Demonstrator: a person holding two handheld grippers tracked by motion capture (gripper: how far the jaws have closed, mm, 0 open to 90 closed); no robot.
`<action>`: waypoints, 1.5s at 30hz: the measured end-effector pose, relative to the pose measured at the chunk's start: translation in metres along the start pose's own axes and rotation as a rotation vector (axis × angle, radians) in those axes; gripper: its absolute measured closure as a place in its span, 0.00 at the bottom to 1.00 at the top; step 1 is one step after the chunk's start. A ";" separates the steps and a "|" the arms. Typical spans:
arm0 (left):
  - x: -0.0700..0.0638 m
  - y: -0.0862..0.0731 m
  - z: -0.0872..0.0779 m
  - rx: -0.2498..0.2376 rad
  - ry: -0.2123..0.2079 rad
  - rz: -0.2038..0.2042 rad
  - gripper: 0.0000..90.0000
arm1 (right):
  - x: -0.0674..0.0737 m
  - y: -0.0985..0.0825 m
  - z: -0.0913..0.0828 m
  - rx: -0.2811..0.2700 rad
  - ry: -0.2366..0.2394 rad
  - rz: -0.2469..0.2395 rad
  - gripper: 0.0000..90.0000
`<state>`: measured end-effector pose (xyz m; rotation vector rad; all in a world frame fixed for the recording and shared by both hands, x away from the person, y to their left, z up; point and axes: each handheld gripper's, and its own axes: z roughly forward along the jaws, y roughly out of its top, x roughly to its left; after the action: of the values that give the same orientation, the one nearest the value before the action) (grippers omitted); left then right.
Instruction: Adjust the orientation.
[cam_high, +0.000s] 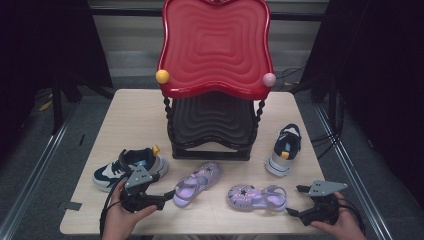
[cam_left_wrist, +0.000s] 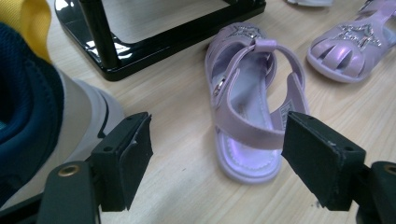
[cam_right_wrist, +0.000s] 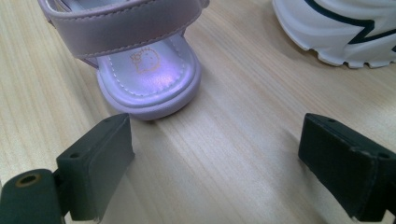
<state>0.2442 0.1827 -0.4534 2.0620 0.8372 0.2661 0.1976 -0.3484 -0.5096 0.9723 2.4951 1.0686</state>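
Sandals first: the pair of lilac ones lies at the lower centre of the high view, in front of the red-and-black shoe rack (cam_high: 215, 100), with a sneaker on either side. We have the left gripper (cam_high: 167, 196) pointing at the heel of the left sandal (cam_high: 197, 182), jaws apart with nothing clamped. In the left gripper view the heel end (cam_left_wrist: 247, 158) sits between the two pads, toward the right one, and we cannot tell whether that pad already brushes the strap. The navy-and-white sneaker (cam_left_wrist: 42, 116) crowds the left edge of that view.

To take the sandal cleanly, we should centre the heel strap between the pads, keep clear of the sneaker, and close on the stiff heel band rather than the thin loop, which looks likely to fold.

Our right gripper (cam_high: 295, 211) waits at the lower right, jaws wide apart over bare table (cam_right_wrist: 233, 154), with the right sandal (cam_right_wrist: 140, 70) just ahead at the upper left of its view. We would line it up the same way.
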 end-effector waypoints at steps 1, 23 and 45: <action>0.001 0.001 0.000 0.004 -0.001 0.008 0.27 | 0.000 0.000 0.000 0.000 0.000 0.000 0.10; -0.003 0.016 0.029 -0.023 0.005 0.024 0.41 | 0.000 0.000 0.000 -0.001 -0.001 -0.001 0.10; -0.004 0.017 0.048 -0.021 -0.006 0.036 0.51 | 0.000 0.000 0.000 -0.001 0.000 0.000 0.10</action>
<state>0.2719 0.1422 -0.4678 2.0586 0.7913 0.2874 0.1976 -0.3484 -0.5096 0.9717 2.4943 1.0692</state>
